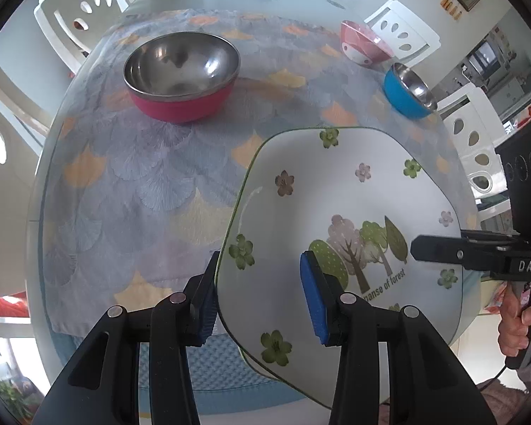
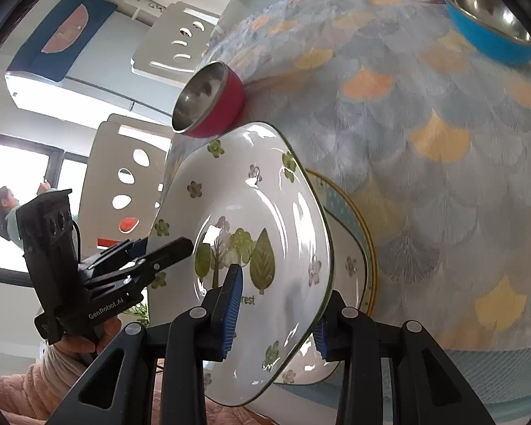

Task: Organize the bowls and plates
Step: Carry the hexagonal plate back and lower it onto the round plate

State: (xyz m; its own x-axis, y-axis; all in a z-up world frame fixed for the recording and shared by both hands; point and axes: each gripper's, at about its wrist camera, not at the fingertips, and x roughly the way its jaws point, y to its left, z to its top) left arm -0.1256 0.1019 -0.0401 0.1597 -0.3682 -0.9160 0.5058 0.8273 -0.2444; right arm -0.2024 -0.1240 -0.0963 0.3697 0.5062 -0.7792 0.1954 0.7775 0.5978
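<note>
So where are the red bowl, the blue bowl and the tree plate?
Red steel-lined round bowl [image 1: 180, 106], left wrist view, outer wall.
Blue steel-lined round bowl [image 1: 400, 97], left wrist view, outer wall.
White squarish tree-printed plate [image 2: 265, 212], right wrist view, inner face.

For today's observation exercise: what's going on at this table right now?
A person holds a white tree-print plate by opposite rims, with the left gripper and the right gripper each clamped on an edge. It sits just above a second plate on the patterned tablecloth. A red bowl, blue bowl and pink bowl stand apart.
</note>
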